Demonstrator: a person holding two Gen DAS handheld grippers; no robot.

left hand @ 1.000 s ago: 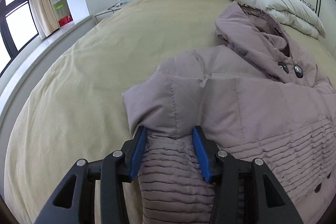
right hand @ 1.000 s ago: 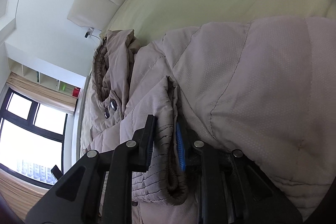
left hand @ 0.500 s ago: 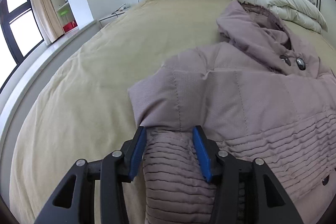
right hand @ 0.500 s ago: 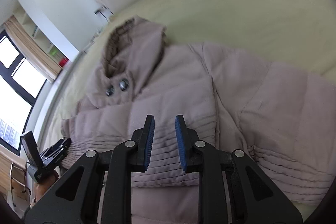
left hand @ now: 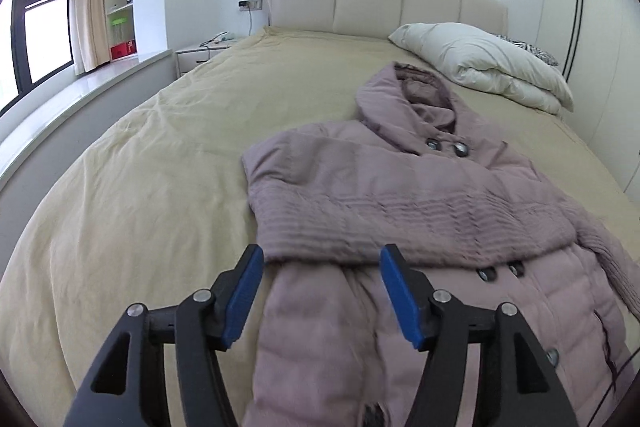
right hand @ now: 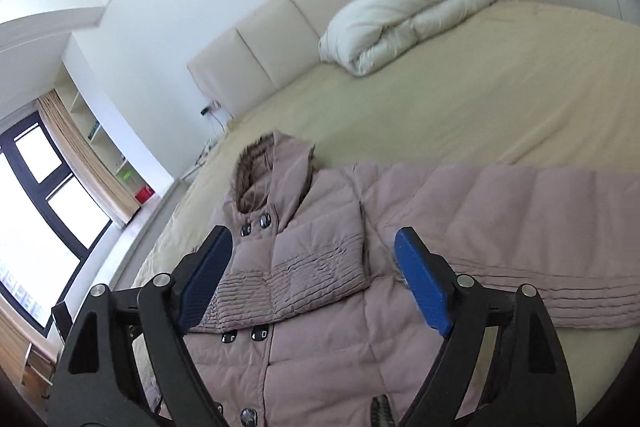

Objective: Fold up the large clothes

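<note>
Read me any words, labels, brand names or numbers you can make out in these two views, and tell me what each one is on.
None can be read.
The red box on the window ledge: any print is too small and blurred.
The coat and its buttons: no legible label or brand shows.

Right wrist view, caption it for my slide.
Right hand-held gripper opening above a mauve hooded coat on a bed.

Your left tool (left hand: 321,291) and right tool (right hand: 314,273) match: black angular linkage arms, silver screw heads at the pivots, textured blue pads (right hand: 422,285) lining each finger.
</note>
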